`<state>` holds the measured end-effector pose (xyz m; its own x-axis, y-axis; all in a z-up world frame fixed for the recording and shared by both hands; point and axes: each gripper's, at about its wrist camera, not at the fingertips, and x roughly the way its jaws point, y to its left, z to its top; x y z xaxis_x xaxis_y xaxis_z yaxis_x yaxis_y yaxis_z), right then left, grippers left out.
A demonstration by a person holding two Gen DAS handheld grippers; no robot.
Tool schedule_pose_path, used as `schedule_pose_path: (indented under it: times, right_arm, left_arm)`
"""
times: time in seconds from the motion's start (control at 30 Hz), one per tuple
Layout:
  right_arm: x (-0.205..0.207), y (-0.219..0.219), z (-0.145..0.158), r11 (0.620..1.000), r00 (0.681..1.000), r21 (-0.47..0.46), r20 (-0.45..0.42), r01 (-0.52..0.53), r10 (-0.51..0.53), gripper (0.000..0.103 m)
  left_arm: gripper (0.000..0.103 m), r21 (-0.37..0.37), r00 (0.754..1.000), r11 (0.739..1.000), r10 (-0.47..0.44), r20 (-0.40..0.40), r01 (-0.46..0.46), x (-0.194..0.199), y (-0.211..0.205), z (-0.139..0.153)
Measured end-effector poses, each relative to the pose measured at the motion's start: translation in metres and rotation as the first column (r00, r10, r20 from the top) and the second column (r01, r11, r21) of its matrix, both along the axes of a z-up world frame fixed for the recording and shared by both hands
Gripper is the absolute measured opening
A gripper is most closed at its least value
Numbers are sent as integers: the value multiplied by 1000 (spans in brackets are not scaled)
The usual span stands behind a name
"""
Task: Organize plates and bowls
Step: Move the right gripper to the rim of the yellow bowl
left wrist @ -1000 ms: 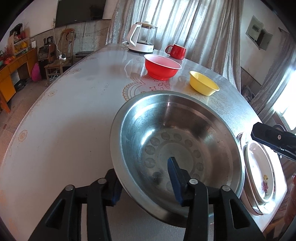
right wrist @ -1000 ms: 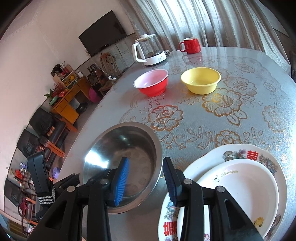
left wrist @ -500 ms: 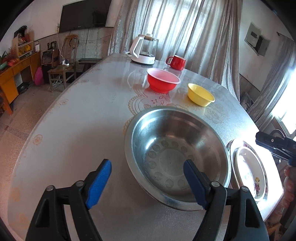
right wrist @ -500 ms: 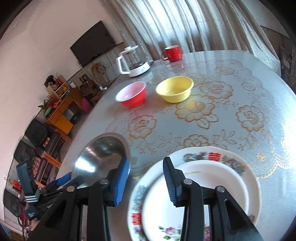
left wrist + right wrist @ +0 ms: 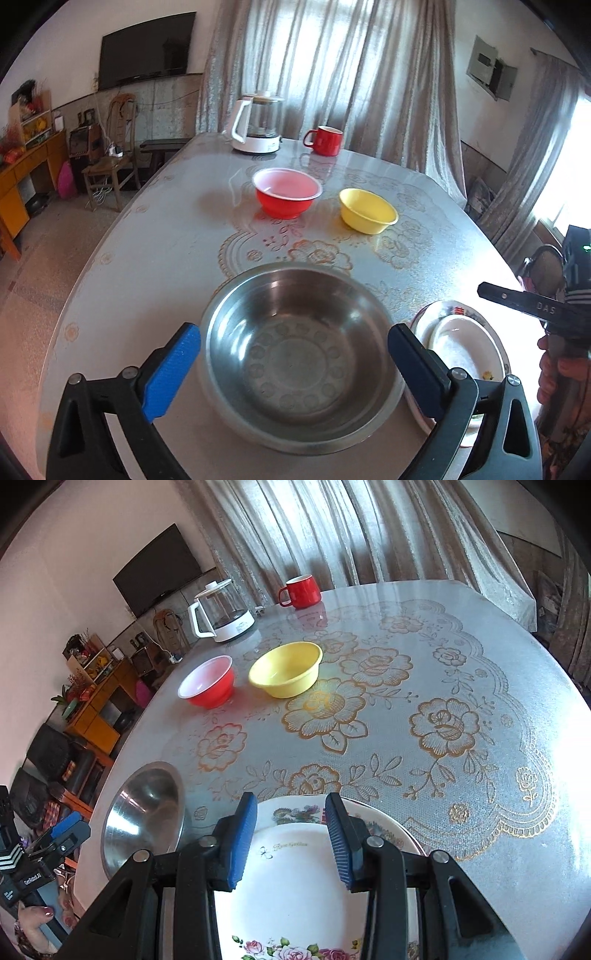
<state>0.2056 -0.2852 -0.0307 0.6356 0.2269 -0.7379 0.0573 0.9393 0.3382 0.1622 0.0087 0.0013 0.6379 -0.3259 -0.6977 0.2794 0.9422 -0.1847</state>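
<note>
Since a second ago, the left gripper (image 5: 293, 354) has let go of the steel bowl (image 5: 301, 360) and lifted: its jaws have just been opening and now stand wide, each pad clear of the rim, with the bowl sitting on the table (image 5: 155, 258) below and between them. Meanwhile the right gripper (image 5: 290, 840) has slid sideways from the bowl to above the stacked plates (image 5: 295, 886); its jaws are part-way open, empty, hovering over the small white plate that lies on the larger flowered one. Ahead of both grippers sit the red bowl (image 5: 287, 197) and yellow bowl (image 5: 368, 211), side by side but apart. Both grippers' bodies hide the near edges of the plates and steel bowl. Whether the right pads touch the plate cannot be told.
</note>
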Motion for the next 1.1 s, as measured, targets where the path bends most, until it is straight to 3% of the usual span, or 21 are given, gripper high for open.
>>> schedule_pose_path:
  times: [0.17, 0.43, 0.73, 1.1]
  right_arm:
    - [19, -9, 6, 999, 1000, -47, 4, -18, 18, 38]
    - [65, -28, 15, 995, 1000, -98, 14, -22, 23, 38]
    - [124, -46, -3, 998, 999, -59, -41, -4, 1, 39]
    - [208, -52, -37, 998, 991, 54, -134, 34, -27, 39]
  left_arm:
    - [103, 32, 999, 999, -33, 16, 32, 13, -23, 17]
    - [103, 20, 999, 999, -39, -5, 39, 45, -51, 29]
    - [103, 32, 999, 999, -26, -37, 27, 88, -74, 32]
    - [103, 65, 996, 998, -15, -91, 21, 128, -93, 18]
